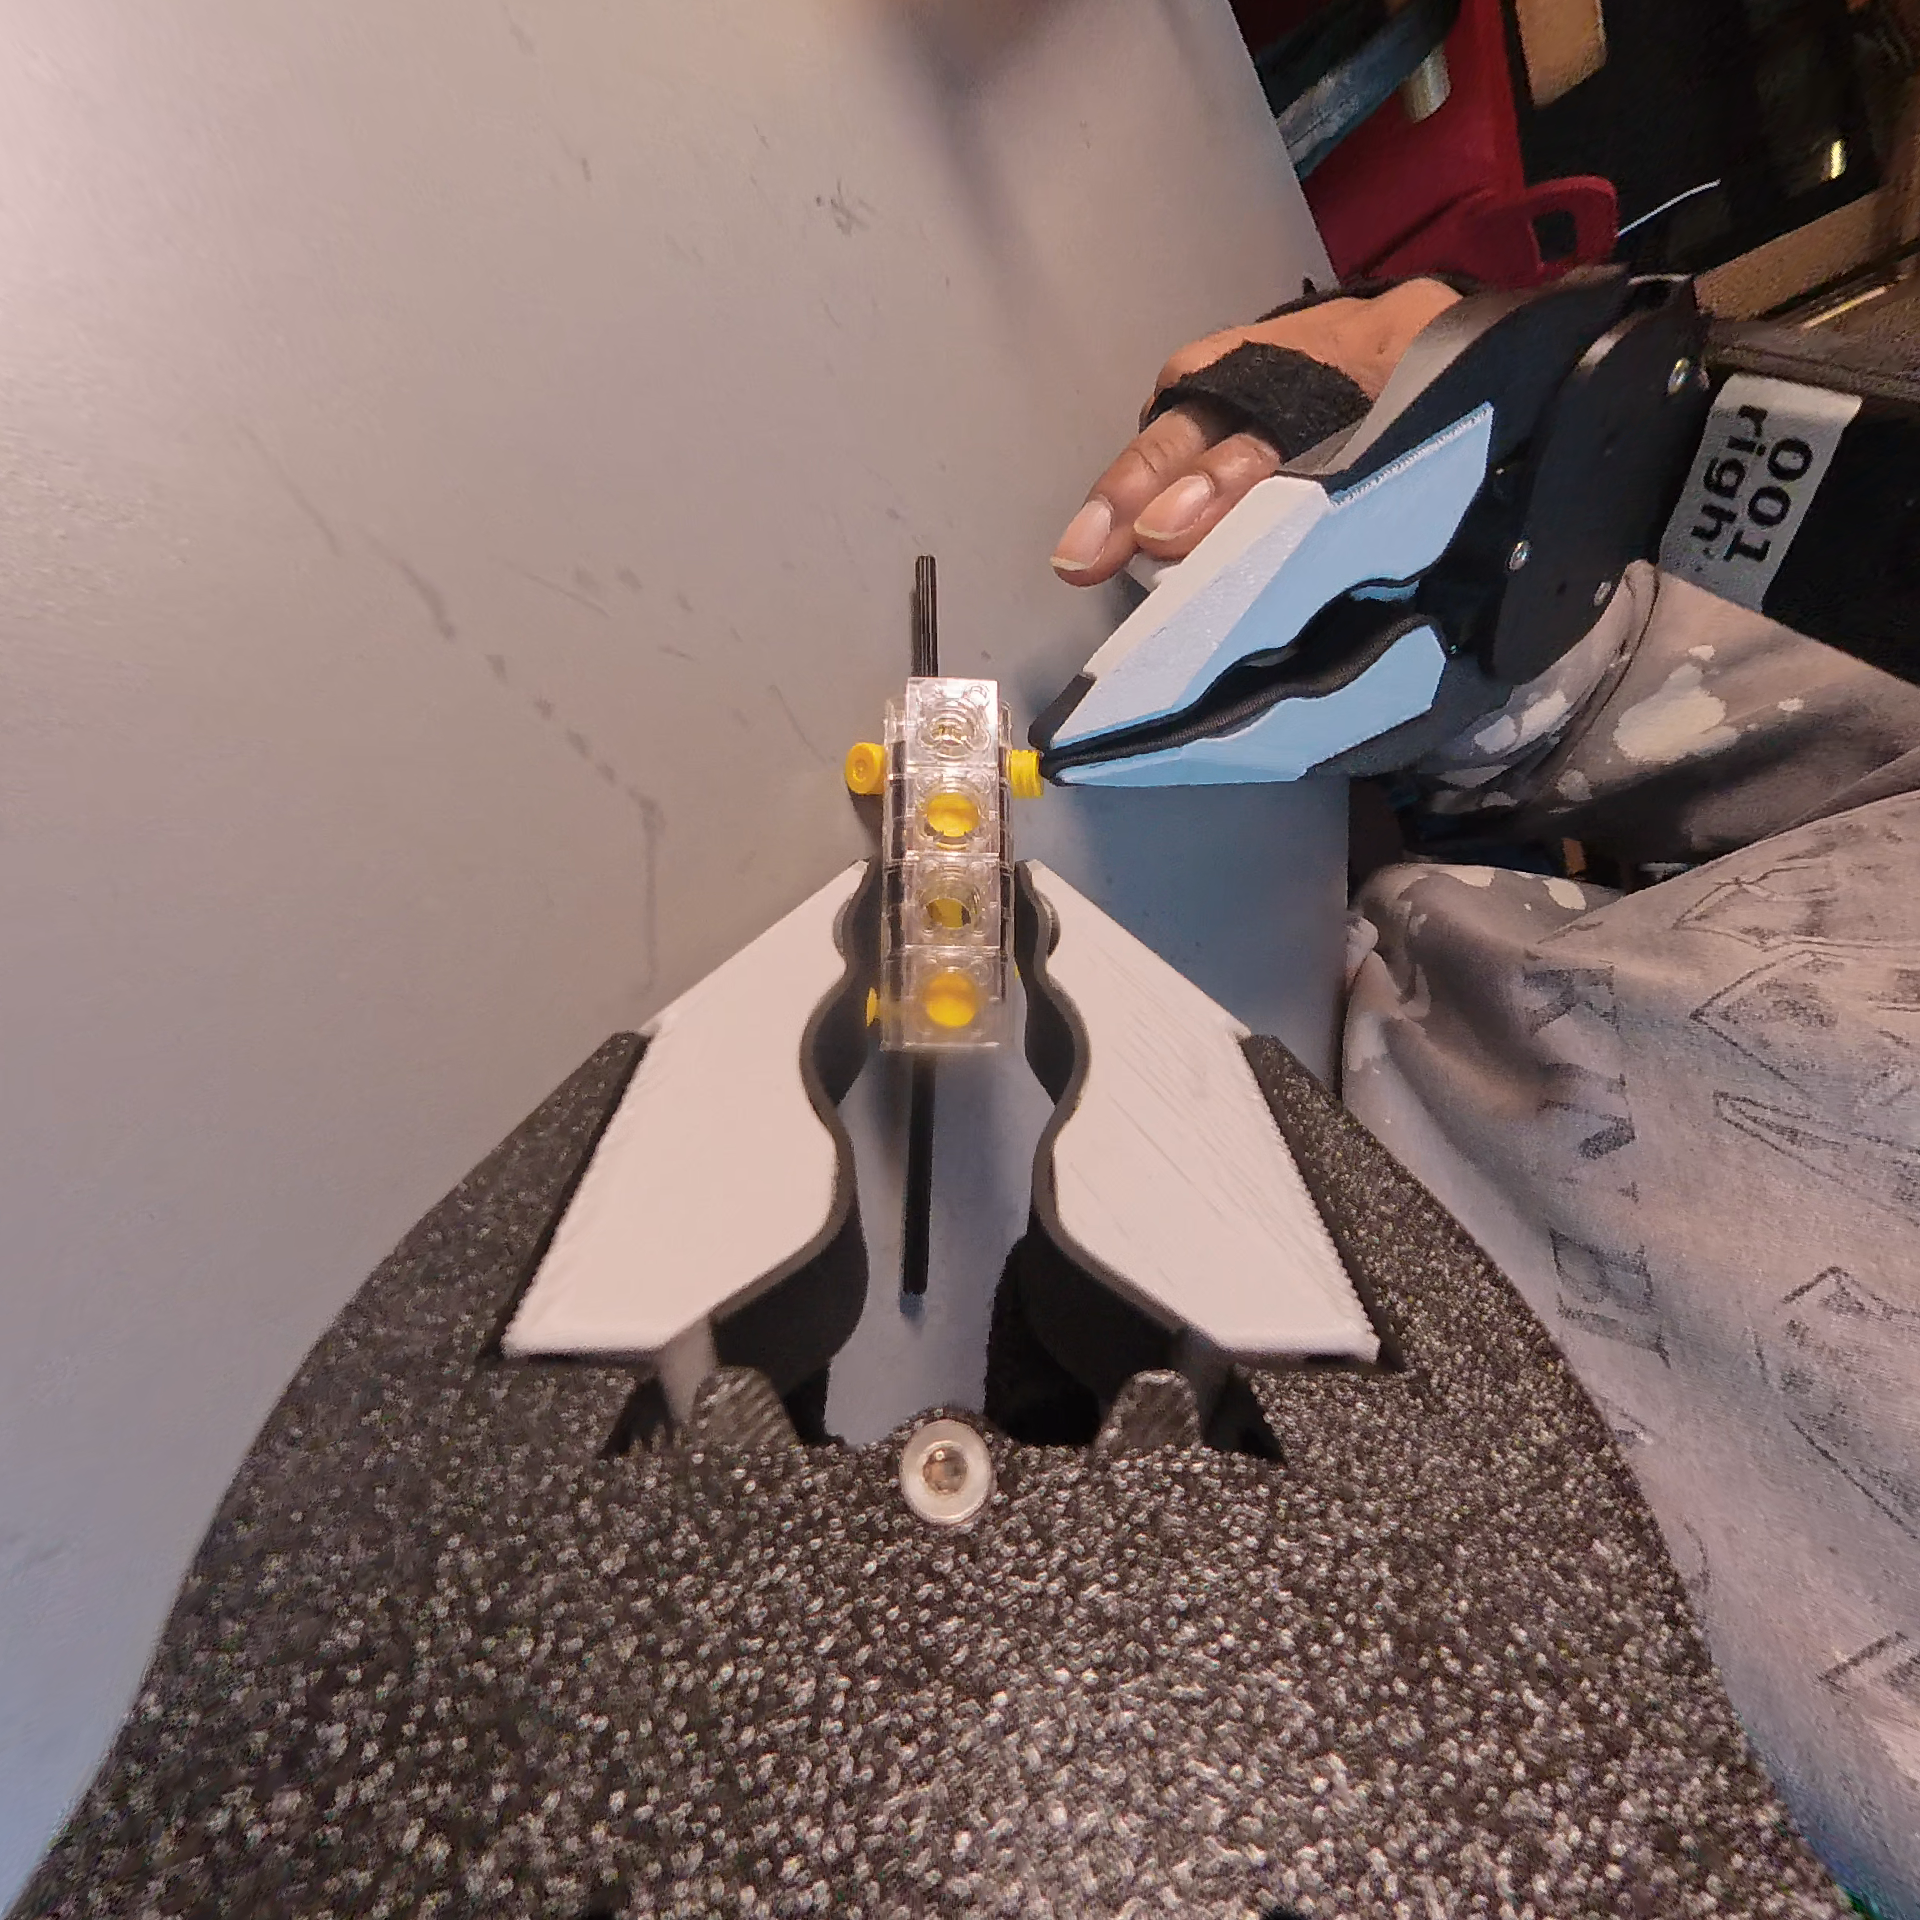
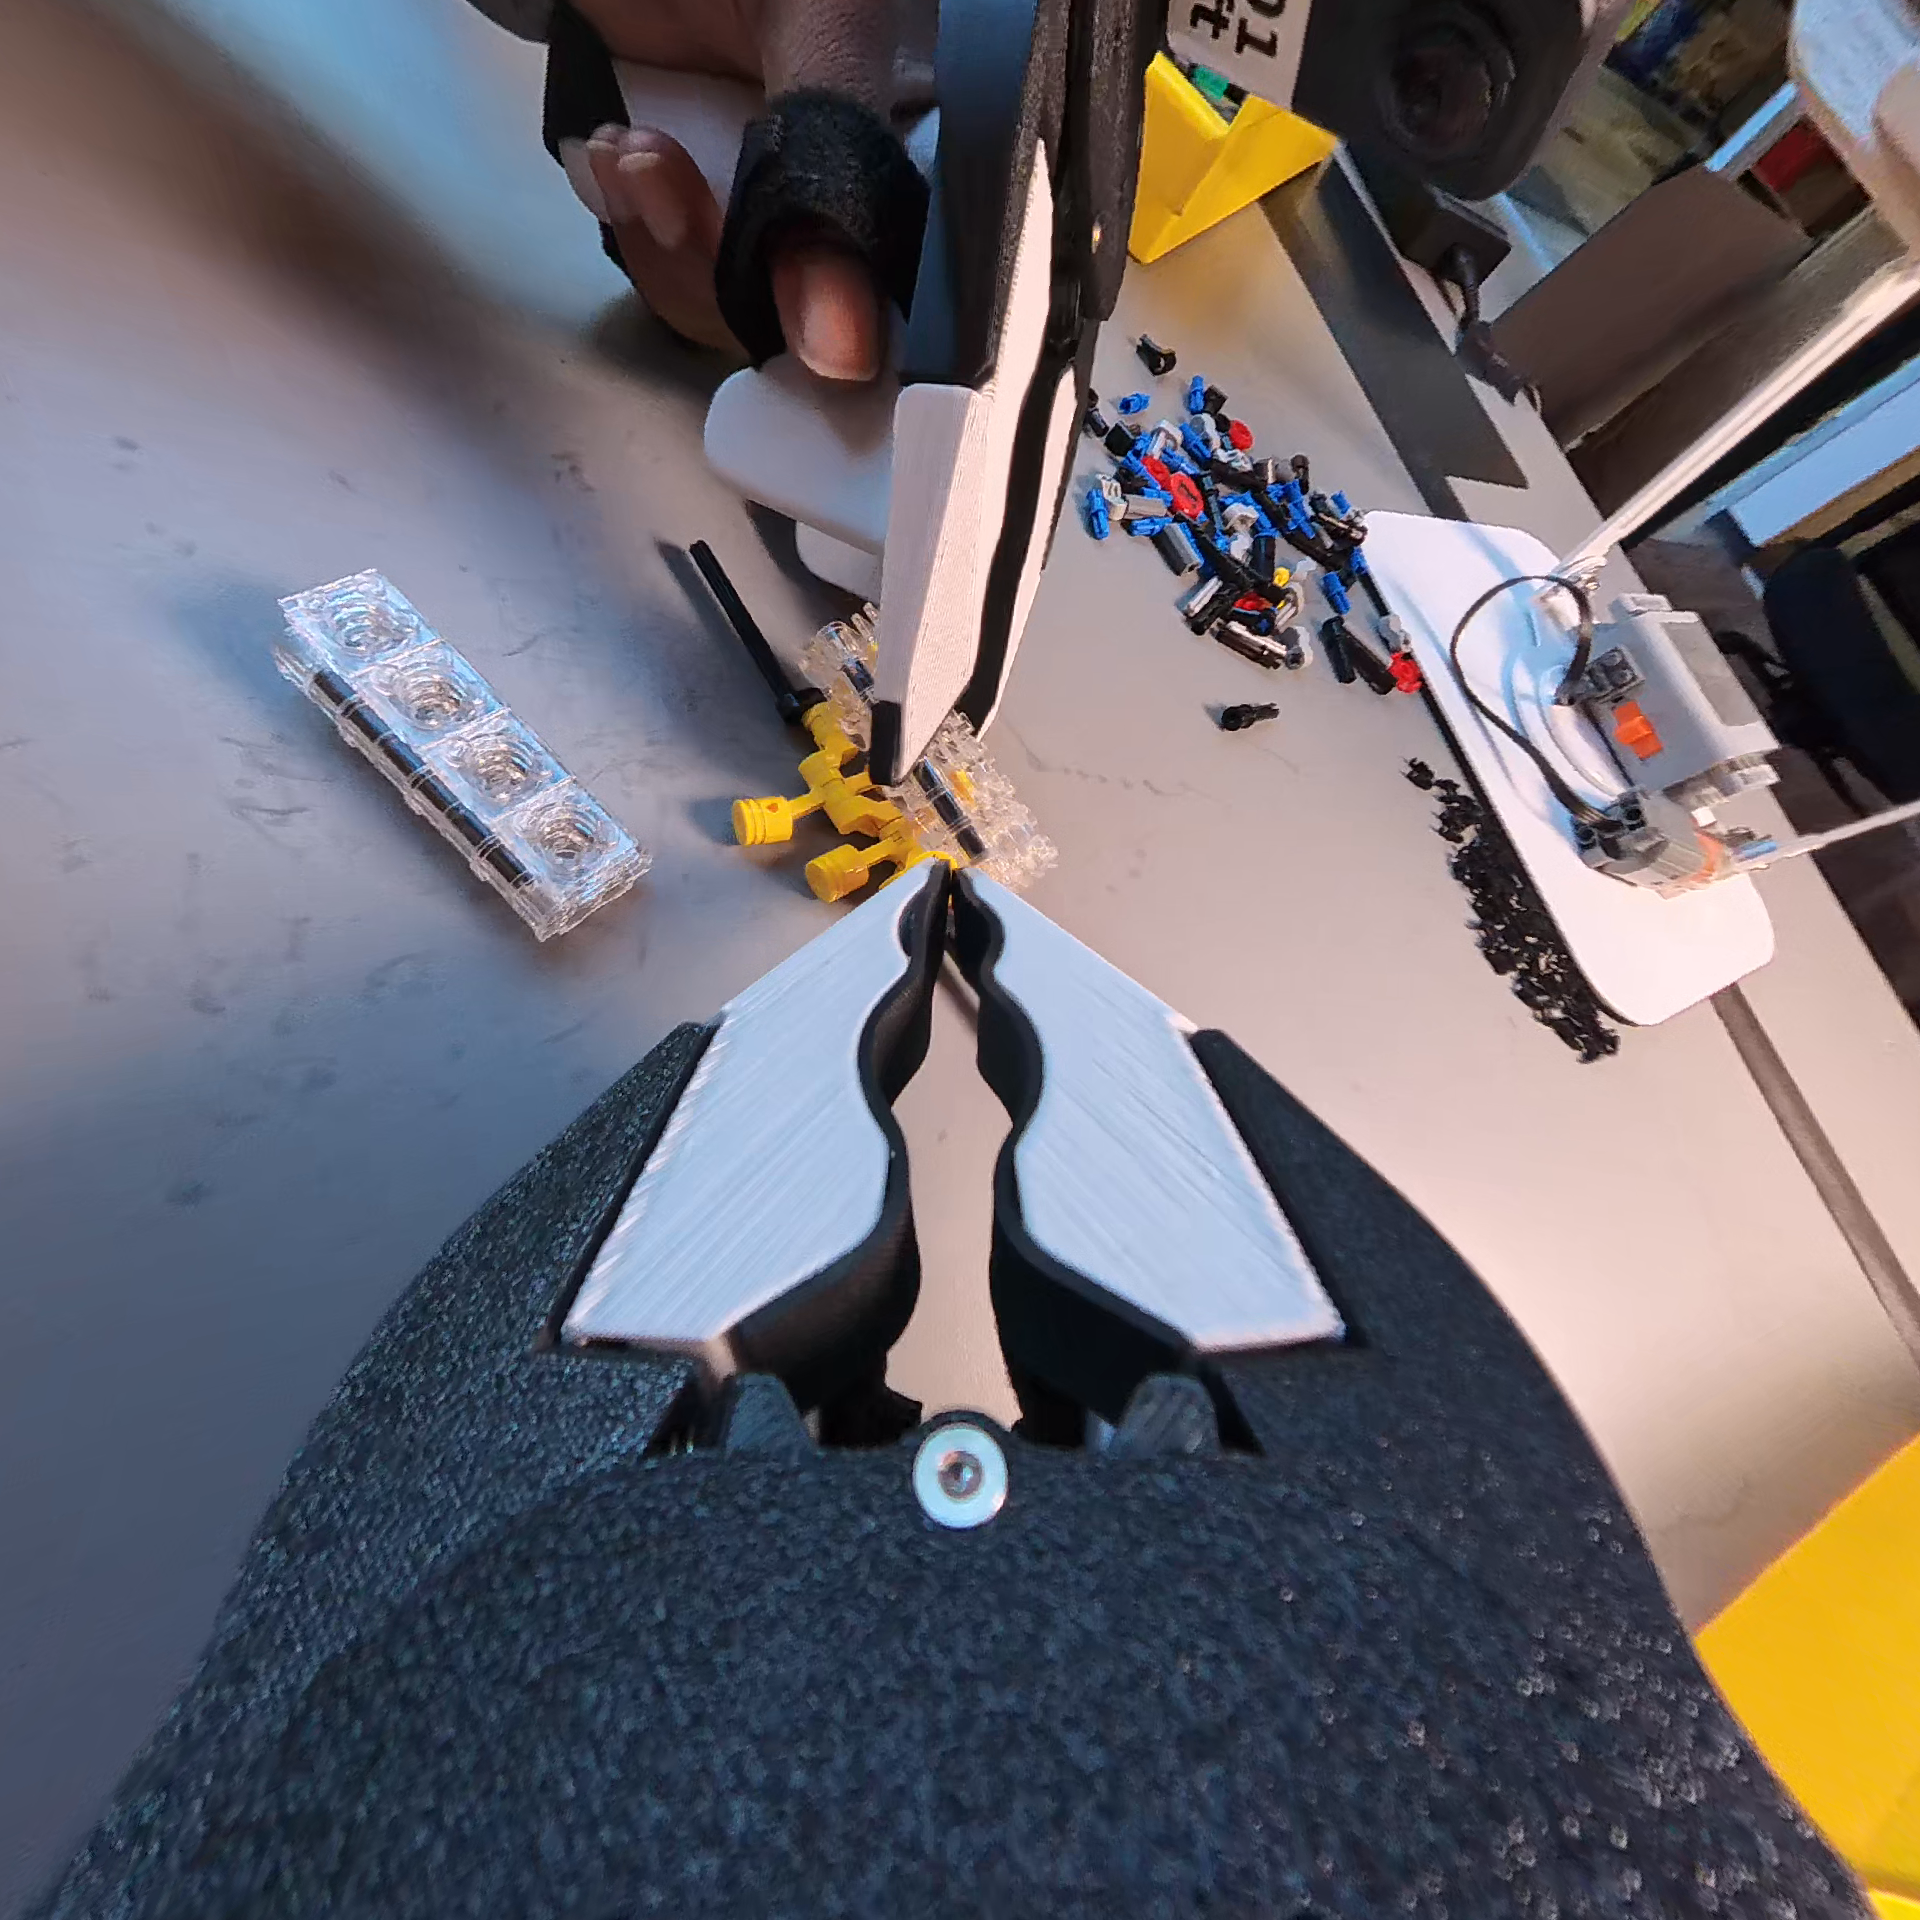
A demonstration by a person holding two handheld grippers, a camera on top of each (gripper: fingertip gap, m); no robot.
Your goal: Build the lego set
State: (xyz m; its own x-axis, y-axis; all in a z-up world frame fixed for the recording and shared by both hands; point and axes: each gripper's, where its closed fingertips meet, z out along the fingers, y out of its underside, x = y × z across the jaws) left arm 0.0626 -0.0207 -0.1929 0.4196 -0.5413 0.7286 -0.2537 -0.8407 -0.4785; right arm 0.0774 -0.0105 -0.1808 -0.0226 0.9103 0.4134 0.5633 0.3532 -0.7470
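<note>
While the grey table (image 2: 312,1091) carries the loose stock, a second clear cylinder block (image 2: 457,750) lies flat off to the left and a heap of small blue, black and red pins (image 2: 1226,520) sits well apart to the right beside a white plate (image 2: 1662,966) with a grey motor unit (image 2: 1662,727). The work itself is the clear engine block (image 1: 945,873), held just above the table by the left tongs (image 1: 945,935), whose two fingers are closed on its lower sides. Its long axis runs straight away from the left camera, with a black axle (image 1: 923,644) sticking out beyond both ends. The right tongs (image 2: 948,883) come in from the side, across that axis, nearly fully closed and pinching the tip of a yellow pin (image 1: 1023,774) that juts from the block's flank; a matching yellow stub (image 1: 860,771) shows on the opposite face. Judging from this, the right hand (image 1: 1216,447) is the working one, pushing or pulling the pin sideways while the left only steadies. Yellow pistons (image 2: 821,821) hang beneath the block.
</note>
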